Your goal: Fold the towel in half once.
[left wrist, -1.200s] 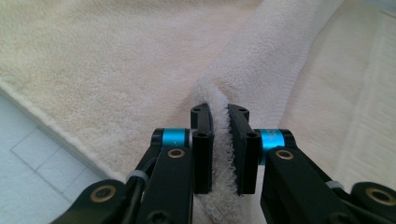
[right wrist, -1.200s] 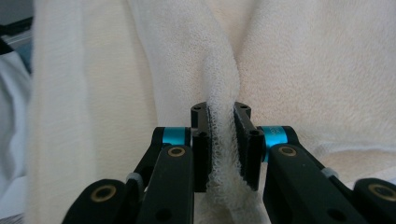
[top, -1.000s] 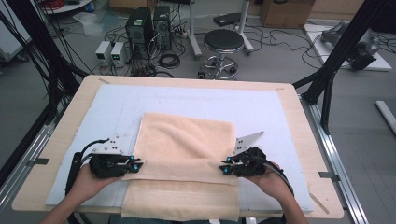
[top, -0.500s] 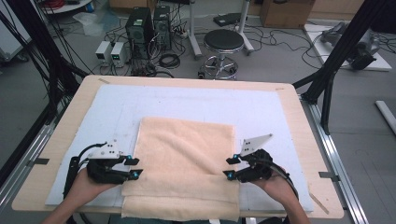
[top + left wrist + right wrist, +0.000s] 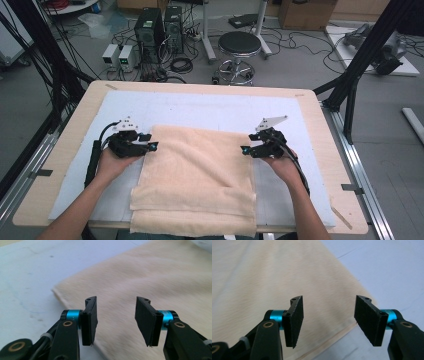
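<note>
Even, soft overhead light, no glare.
Faint shadows under the folded beige terry towel point(image 5: 197, 180); both gripper views motion-blurred on the weave, black jaws sharp; high view slightly soft, bowed at edges.

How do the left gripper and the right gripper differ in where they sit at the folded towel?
The left gripper sits at the towel's left edge, the right gripper at its right edge. The left points rightward, the right leftward. Both have open jaws holding nothing.

1. No text, label, brand, number or sign can be read anywhere in these views.
2. The boxes on the floor beyond the table are too small and blurred to read.
</note>
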### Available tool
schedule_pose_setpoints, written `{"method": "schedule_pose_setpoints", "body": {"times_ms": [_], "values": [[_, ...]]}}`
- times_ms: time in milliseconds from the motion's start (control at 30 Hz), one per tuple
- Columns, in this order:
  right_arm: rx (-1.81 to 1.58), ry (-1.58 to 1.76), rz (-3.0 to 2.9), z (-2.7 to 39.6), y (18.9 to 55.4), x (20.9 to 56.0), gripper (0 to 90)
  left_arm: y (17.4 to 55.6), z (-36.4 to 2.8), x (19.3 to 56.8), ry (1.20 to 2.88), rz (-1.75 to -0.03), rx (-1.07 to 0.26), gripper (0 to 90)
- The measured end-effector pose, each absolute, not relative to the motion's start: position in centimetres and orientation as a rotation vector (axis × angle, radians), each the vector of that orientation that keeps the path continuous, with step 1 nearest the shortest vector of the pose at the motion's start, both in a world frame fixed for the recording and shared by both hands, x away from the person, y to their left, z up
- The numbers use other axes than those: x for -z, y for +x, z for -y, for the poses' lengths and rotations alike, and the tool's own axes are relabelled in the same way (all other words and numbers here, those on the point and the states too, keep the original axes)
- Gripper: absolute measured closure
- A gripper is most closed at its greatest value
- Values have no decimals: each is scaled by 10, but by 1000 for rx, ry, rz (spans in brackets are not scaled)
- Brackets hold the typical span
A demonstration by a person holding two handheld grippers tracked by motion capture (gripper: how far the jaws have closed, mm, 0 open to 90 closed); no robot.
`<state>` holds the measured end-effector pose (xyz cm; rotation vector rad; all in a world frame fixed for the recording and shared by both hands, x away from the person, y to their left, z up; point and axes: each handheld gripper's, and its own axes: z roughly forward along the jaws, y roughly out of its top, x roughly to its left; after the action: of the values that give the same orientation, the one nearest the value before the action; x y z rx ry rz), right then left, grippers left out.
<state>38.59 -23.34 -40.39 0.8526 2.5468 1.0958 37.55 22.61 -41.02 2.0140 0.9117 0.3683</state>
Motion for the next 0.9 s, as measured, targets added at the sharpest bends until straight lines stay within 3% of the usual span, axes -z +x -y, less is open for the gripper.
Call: {"method": "schedule_pose_setpoints", "body": {"times_ms": [200, 300, 400, 433, 500, 567, 733, 900], "values": [[-1015, 924, -2561, 234, 419, 422, 374, 413, -221, 424, 2063, -1032, -429, 437], [-1002, 977, -2582, 237, 428, 433, 374, 421, -221, 435, 2062, -1066, -412, 434], [-1041, 976, -2593, 237, 430, 436, 455, 424, -224, 441, 2041, -1096, -372, 474], [-1048, 961, -2607, 236, 430, 435, 545, 424, -224, 441, 2037, -1079, -357, 530], [-1078, 948, -2646, 235, 431, 434, 711, 424, -220, 442, 2035, -1044, -320, 742], [-1092, 929, -2660, 232, 433, 434, 800, 423, -215, 442, 2040, -1019, -355, 822], [-1042, 971, -2615, 228, 443, 429, 823, 433, -219, 443, 1983, -1099, -365, 844], [-974, 1013, -2551, 219, 468, 415, 823, 457, -211, 430, 2017, -1124, -470, 844]]}}
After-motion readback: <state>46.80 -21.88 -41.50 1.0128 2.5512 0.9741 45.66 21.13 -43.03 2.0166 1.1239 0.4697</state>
